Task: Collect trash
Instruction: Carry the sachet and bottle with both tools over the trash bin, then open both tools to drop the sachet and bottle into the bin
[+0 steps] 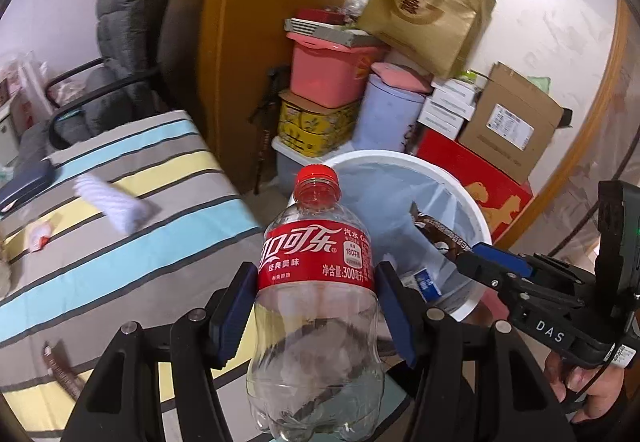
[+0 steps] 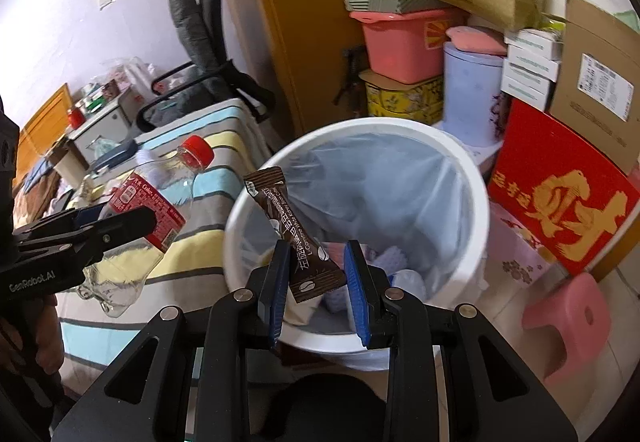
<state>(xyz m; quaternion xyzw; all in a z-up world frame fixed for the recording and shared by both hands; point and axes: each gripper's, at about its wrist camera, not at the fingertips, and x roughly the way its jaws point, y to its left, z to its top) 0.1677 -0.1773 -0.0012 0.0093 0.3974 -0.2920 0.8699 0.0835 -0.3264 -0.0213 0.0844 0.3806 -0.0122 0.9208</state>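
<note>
Clearly empty, red-capped cola bottle (image 1: 316,306) shows a red label.

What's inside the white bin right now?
The white bin holds a pale blue liner with a few crumpled white and bluish scraps at the bottom. The brown sachet between the right gripper fingers covers part of the floor, so more cannot be told.
</note>
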